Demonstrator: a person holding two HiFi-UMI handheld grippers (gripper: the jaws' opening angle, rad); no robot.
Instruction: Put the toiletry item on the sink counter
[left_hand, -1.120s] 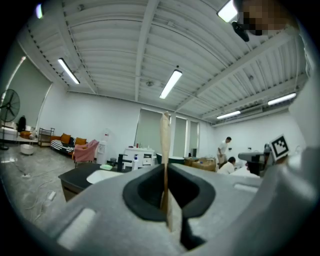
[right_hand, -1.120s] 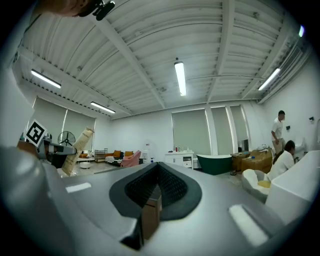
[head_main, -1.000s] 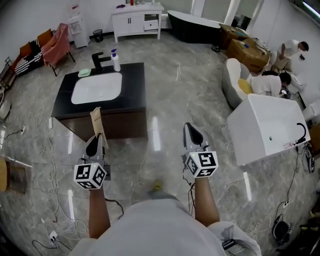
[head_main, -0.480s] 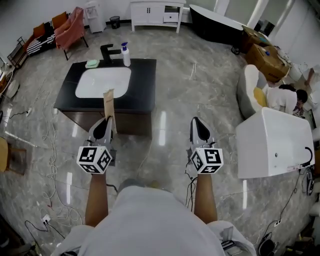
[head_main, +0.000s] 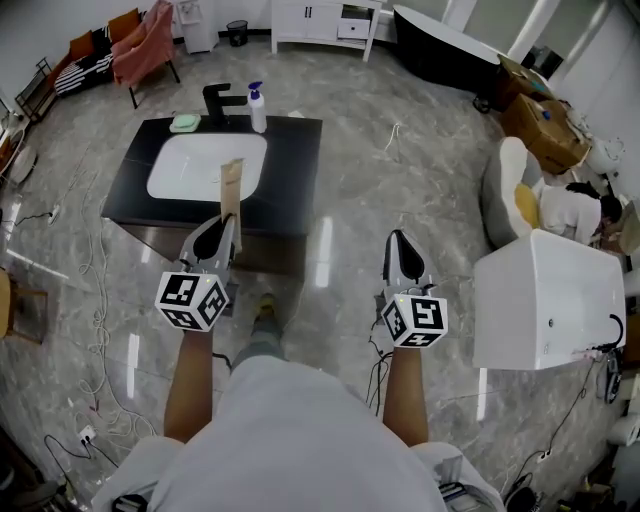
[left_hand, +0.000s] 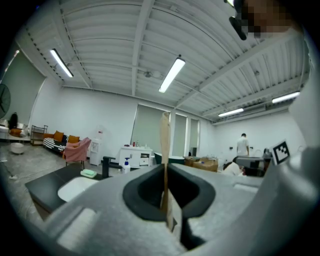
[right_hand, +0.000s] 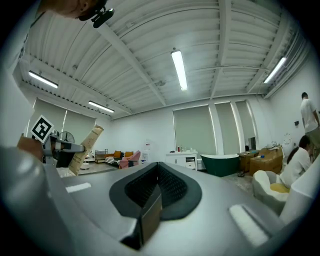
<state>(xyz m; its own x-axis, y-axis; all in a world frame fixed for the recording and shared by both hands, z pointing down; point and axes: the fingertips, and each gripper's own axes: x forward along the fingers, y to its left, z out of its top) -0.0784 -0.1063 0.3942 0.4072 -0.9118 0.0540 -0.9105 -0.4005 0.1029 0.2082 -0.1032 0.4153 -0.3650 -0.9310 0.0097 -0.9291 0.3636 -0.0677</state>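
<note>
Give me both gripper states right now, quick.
Left gripper: closed, holding the tube.
Right gripper: closed, empty.

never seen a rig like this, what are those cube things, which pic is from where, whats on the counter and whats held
A person holds a two-jaw tool in each hand; the marked cubes are parts of them. The head view looks down from the person's head; the other two cameras ride on the tools and look along their jaws. The left tool is shut on a flat tan toiletry item; the right tool is shut and empty. On the dark sink counter: a white basin, a black tap, a white bottle and a small green item.
</note>
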